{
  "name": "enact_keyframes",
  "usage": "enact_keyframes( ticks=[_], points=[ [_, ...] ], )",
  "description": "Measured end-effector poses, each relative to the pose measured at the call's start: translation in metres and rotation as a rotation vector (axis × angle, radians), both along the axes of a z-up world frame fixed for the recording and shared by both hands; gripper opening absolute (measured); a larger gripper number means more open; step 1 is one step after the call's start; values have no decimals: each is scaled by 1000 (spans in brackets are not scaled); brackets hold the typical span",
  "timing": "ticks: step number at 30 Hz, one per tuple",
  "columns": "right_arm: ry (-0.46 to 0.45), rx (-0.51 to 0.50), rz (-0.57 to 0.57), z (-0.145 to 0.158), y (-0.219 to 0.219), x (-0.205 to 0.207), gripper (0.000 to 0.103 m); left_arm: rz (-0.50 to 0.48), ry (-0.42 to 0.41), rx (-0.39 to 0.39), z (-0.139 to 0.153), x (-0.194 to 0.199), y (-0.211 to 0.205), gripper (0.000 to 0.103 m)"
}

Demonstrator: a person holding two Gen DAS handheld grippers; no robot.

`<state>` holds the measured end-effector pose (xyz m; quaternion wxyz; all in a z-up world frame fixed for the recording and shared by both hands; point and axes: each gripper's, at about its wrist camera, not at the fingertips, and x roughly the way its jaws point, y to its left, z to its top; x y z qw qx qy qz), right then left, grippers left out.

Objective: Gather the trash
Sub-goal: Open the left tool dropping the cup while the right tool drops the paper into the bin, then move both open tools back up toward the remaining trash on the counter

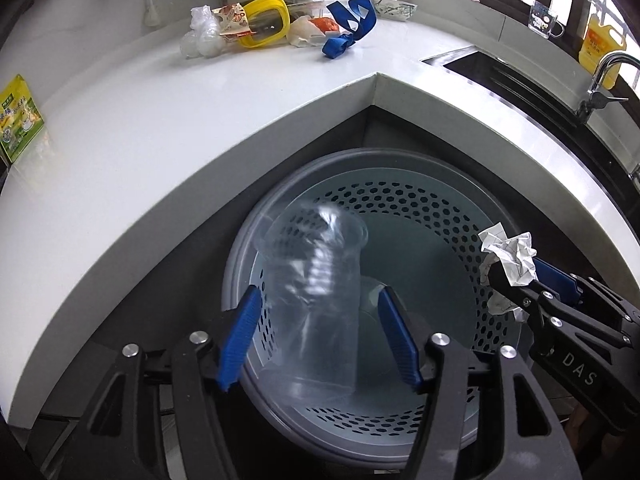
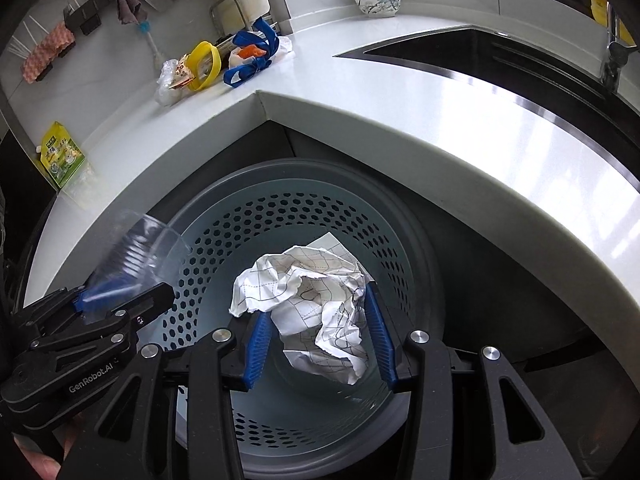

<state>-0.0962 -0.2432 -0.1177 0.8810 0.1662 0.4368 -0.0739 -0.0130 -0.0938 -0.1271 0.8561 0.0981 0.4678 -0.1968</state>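
With both items over the perforated bin [image 1: 440, 216], the drop step was in hand: the left gripper [image 1: 318, 340] stood released around the blurred clear cup [image 1: 316, 280], the right gripper [image 2: 316, 336] loosely bracketed the crumpled paper [image 2: 308, 296], and further trash [image 1: 280, 26] at 12 o'clock on the table [image 1: 140, 140] called for collection next.

Both grippers tipped downward, side by side

The left gripper [image 1: 320, 336] has its blue pads spread wide apart. The right gripper [image 2: 316, 334] sits just beside it, jaws parted too, angled down about the same.
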Motion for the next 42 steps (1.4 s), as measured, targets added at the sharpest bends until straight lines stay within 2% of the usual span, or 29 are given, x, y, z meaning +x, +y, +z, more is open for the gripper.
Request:
enact_keyframes(
  ticks=[5, 7, 9, 17, 21, 26, 37, 42],
  points=[
    [-10, -8, -3, 3, -1, -2, 52, 9, -1, -2, 1, 1, 5, 65],
    [-18, -8, -7, 5, -2, -3, 61, 10, 0, -1, 1, 2, 5, 65],
    [-26, -12, -10, 7, -3, -4, 63, 12, -1, -1, 1, 1, 5, 65],
    [-26, -14, -13, 8, -3, -4, 64, 15, -6, 1, 2, -1, 7, 66],
    [-26, -14, -13, 7, -3, -4, 64, 19, -5, -3, 2, 0, 8, 73],
    [-29, -15, -17, 7, -4, -5, 65, 22, -10, 0, 3, -1, 10, 73],
    [-50, -45, -29, 13, -6, -8, 68, 49, -56, 22, 7, -1, 14, 90],
    [-58, -53, -28, 16, -6, -10, 68, 63, -66, 16, 12, -1, 17, 93]
  ],
)
